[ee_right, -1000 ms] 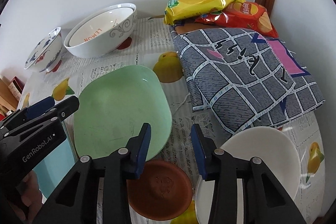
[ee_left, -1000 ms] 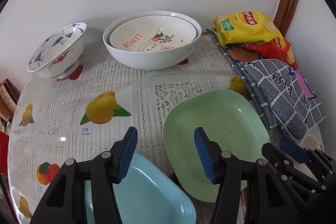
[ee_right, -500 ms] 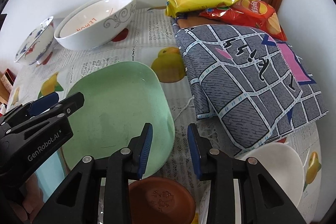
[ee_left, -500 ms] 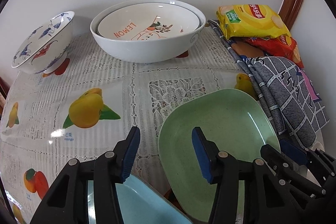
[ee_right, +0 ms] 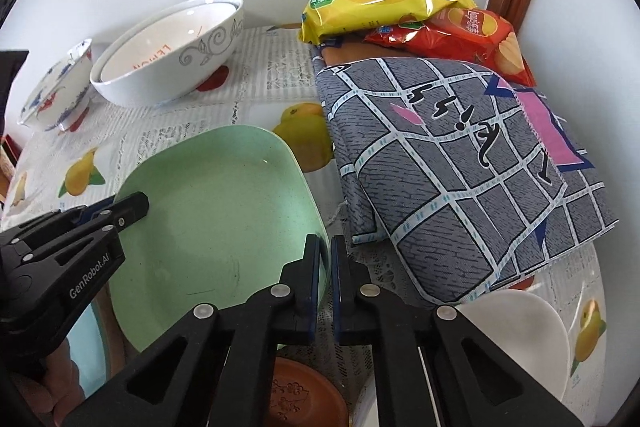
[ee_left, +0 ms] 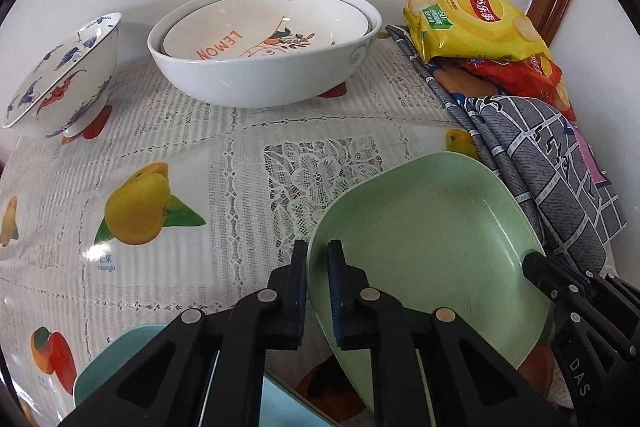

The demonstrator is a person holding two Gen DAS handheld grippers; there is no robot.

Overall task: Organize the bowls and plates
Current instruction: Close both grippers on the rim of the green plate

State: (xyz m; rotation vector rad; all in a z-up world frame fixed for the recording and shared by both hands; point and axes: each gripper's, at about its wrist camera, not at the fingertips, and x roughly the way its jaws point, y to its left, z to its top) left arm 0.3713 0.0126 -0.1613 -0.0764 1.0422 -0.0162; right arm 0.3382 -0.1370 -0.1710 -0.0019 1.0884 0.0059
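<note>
Both on the green plate (ee_left: 432, 251) now. Left hand-held gripper (ee_left: 317, 259) pinches its left rim, right hand-held gripper (ee_right: 325, 255) pinches the rim opp. side, pads tight on the edge. Plate sits tilted over the counter (ee_left: 200, 163), above a brown saucer (ee_right: 300, 391), blue plate (ee_left: 120, 359) just beside. Nested white bowls (ee_left: 264, 47) at the back by the wall, patterned bowl (ee_left: 60, 75) to their left.

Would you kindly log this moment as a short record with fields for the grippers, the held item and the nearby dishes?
left gripper: shut on green plate, left rim
right gripper: shut on same plate, right rim
plate state: one edge looks raised
bowls: lemon bowl nested in white bowl; blue-patterned bowl beside
other plates: blue plate, brown saucer, white plate
</note>
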